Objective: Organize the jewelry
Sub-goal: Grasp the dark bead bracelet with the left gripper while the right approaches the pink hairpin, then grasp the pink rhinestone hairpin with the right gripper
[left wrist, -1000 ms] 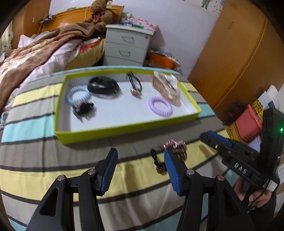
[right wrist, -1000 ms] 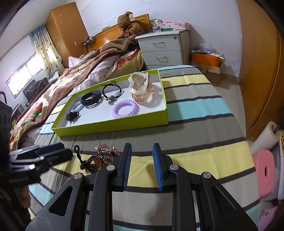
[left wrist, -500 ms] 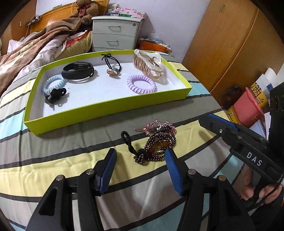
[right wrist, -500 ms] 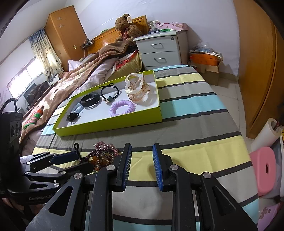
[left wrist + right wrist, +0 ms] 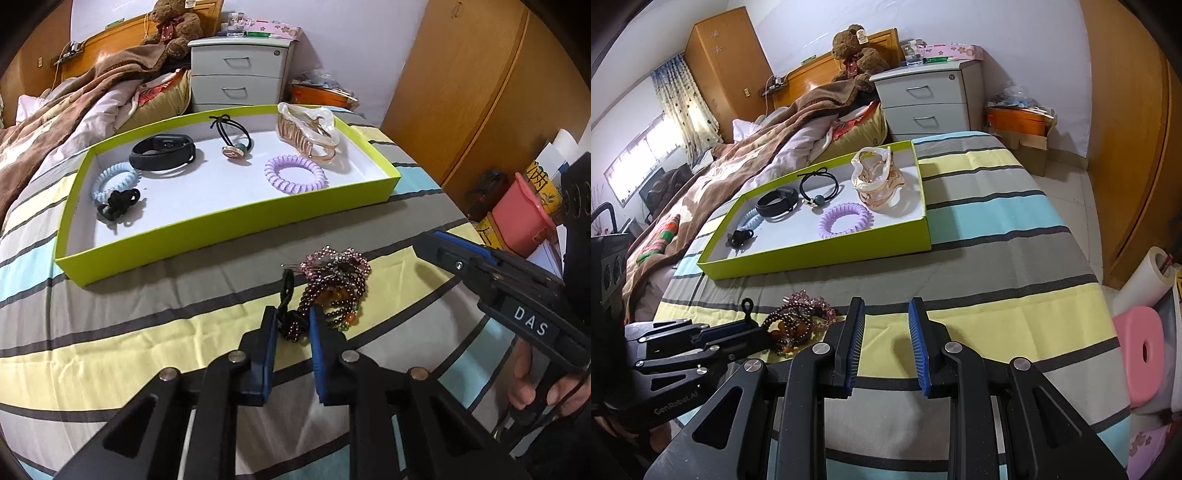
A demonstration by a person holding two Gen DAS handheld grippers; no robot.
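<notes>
A small pile of jewelry [image 5: 332,280] lies on the striped bedcover in front of the lime-green tray [image 5: 229,229]: dark beaded bracelets, a pink rhinestone clip and a black hair tie with a bead cluster [image 5: 291,325]. My left gripper [image 5: 291,321] is closing, and its blue pads press on that bead cluster from both sides. In the right wrist view the left gripper [image 5: 753,328] sits at the near edge of the pile [image 5: 801,317]. My right gripper [image 5: 886,325] hovers over the yellow stripe, open, nothing between its fingers.
The tray [image 5: 820,254] holds a black band [image 5: 162,151], a blue spiral tie [image 5: 114,177], a black tie [image 5: 118,203], a charm tie [image 5: 232,144], a purple spiral tie [image 5: 295,173] and a cream claw clip [image 5: 310,133]. A nightstand [image 5: 240,70] and a rumpled blanket [image 5: 738,147] lie beyond.
My left gripper came forward and down to the pile, then its jaws narrowed around the hair tie's bead cluster. The right gripper has kept still.
</notes>
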